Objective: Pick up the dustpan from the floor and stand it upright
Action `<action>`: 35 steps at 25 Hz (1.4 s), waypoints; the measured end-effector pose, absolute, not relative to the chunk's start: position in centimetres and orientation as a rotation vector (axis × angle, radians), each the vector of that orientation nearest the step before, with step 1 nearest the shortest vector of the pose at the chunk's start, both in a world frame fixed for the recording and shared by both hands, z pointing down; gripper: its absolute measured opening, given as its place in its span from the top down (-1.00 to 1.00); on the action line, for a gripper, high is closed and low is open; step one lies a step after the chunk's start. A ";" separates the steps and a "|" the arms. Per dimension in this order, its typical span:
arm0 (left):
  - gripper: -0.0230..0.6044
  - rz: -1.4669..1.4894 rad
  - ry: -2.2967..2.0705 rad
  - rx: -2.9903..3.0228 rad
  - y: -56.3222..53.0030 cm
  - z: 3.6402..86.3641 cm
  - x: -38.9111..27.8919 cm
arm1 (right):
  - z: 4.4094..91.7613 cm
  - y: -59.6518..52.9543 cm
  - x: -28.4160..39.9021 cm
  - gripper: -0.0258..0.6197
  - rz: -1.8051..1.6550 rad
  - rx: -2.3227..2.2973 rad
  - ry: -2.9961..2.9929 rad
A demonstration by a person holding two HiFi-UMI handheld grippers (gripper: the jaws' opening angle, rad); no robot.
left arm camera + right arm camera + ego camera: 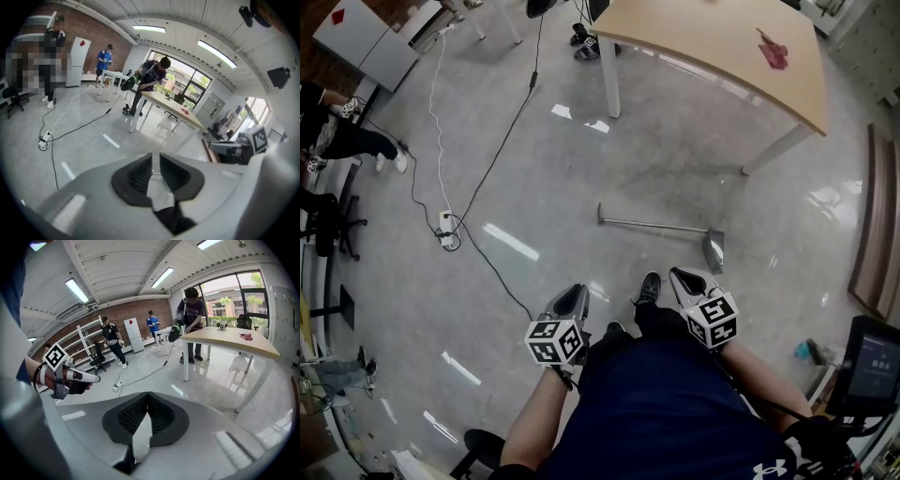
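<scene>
The dustpan (709, 242) lies flat on the glossy grey floor, near the middle of the head view and at about 12 o'clock from the person's shoe (649, 286). It is a long-handled kind. A thin, straight, metal-grey rod runs almost level across the picture, with a short crosswise grip at its 9 o'clock end and the pan at its 3 o'clock end. The pan is a small grey scoop, darker along its edges and paler on its inner face. It is too small to tell which way its mouth faces.

The left gripper (574, 298) is at about 7 o'clock from the pan and well apart from the handle. In its own view its pads stand a narrow slit apart, with only floor showing through the slit. The right gripper (684, 278) is near the pan, at about 7 o'clock from it, and does not touch it. Its jaws are pressed together at the tips, with nothing between them.

A wooden-topped table (712, 47) stands beyond the dustpan, at 12 o'clock from it.
</scene>
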State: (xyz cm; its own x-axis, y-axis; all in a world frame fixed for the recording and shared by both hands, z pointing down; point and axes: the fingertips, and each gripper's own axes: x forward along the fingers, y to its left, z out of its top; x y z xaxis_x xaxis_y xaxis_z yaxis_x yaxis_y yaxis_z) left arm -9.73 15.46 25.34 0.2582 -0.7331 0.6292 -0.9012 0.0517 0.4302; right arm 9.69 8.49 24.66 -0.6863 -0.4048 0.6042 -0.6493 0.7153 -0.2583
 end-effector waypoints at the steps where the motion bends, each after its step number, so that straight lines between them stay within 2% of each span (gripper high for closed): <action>1: 0.76 0.267 -1.517 1.716 14.1 25.8 -9.4 | 25.5 7.2 10.0 0.89 0.633 0.794 -2.401; 10: 0.76 0.305 -1.464 1.678 11.7 27.1 -9.1 | 28.3 3.1 10.8 0.89 0.618 0.771 -2.331; 20: 0.72 0.557 -1.312 1.802 5.7 38.2 -10.4 | 40.4 -0.6 10.5 0.89 0.604 0.815 -2.197; 32: 0.70 0.634 -1.258 1.798 0.8 53.7 -13.3 | 54.7 -4.2 7.9 0.88 0.591 0.773 -2.157; 35: 0.69 0.642 -1.265 1.782 0.4 57.4 -14.3 | 57.2 -4.9 7.2 0.80 0.572 0.756 -2.171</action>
State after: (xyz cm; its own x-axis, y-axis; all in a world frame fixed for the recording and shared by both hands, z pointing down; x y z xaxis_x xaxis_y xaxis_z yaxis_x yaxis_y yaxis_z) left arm -14.31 0.38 57.37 0.3604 -0.5021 0.7861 -0.9310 -0.1408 0.3369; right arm 7.18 -4.90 57.17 -0.5412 -0.3333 0.7720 -0.6705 0.7251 -0.1570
